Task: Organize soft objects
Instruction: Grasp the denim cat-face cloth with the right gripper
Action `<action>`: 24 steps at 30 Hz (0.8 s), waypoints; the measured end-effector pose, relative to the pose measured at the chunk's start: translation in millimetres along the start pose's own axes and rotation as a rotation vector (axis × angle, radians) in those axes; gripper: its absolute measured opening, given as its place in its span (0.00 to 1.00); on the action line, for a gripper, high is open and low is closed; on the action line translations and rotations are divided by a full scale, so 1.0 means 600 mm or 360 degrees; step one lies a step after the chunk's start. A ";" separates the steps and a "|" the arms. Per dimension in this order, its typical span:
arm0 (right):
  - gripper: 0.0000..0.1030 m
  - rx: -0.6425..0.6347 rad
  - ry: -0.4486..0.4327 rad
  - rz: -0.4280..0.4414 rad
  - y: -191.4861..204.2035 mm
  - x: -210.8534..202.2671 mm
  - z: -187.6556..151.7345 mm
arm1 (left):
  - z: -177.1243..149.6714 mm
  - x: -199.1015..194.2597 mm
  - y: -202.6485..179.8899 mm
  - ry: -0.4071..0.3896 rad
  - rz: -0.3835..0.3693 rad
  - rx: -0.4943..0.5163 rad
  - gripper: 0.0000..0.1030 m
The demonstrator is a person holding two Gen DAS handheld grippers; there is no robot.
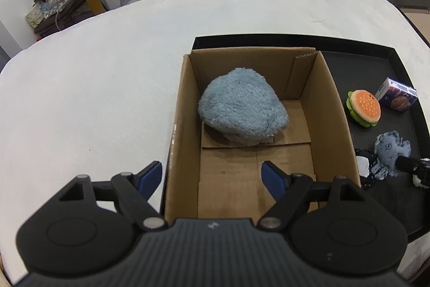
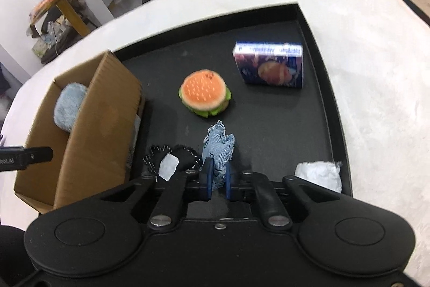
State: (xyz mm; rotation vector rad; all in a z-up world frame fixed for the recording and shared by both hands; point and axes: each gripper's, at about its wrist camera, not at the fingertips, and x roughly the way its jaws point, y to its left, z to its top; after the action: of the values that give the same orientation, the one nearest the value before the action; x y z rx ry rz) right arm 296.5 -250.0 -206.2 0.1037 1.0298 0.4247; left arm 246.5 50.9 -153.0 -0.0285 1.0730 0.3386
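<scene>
Pinching a scrap of frayed denim cloth (image 2: pixel 219 149), the right tool (image 2: pixel 217 174) is holding its blue fingers (image 2: pixel 207 178) nearly together, with the fabric bunched up between them near the front edge of the black tray (image 2: pixel 330 98). Just to the left of the denim, a dark stitched fabric piece with a white patch (image 2: pixel 172 164) is lying on the tray, touching or nearly touching the denim; I cannot tell which. A white crumpled wad (image 2: pixel 319 174) is sitting in the tray's front right corner. Farther back, a plush hamburger (image 2: pixel 205 96) is resting near the middle of the tray, and a small printed carton (image 2: pixel 270 65) is lying toward the back right corner, apart from the burger.

A cardboard box (image 1: pixel 338 104) is standing open at the tray's left side, and a fluffy blue plush (image 1: pixel 242 109) is lying inside it, toward the back left of the box floor. The left tool (image 1: pixel 212 176) is hanging above the box's front left corner with its fingers spread wide and nothing between them; one finger is over the white-covered table (image 1: pixel 94 85), the other over the box interior.
</scene>
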 end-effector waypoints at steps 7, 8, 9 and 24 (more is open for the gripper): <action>0.09 -0.0019 -0.0133 0.0051 0.013 -0.032 0.015 | -0.004 0.000 0.014 -0.0016 -0.0003 -0.0033 0.77; 0.09 -0.0028 -0.0145 0.0054 0.016 -0.035 0.017 | -0.005 0.000 0.017 -0.0019 0.0000 -0.0042 0.77; 0.09 -0.0038 -0.0157 0.0056 0.019 -0.038 0.019 | -0.005 -0.001 0.019 -0.0022 -0.0002 -0.0050 0.77; 0.09 -0.0280 -0.0365 0.0155 0.111 -0.074 0.059 | -0.009 0.002 0.050 -0.0034 -0.0071 -0.0139 0.55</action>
State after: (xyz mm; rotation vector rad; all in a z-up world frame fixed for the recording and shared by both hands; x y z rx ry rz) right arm 287.5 -202.1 -133.3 0.0439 0.7603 0.5763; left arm 233.8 78.7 -152.7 -0.1265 1.0341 0.3449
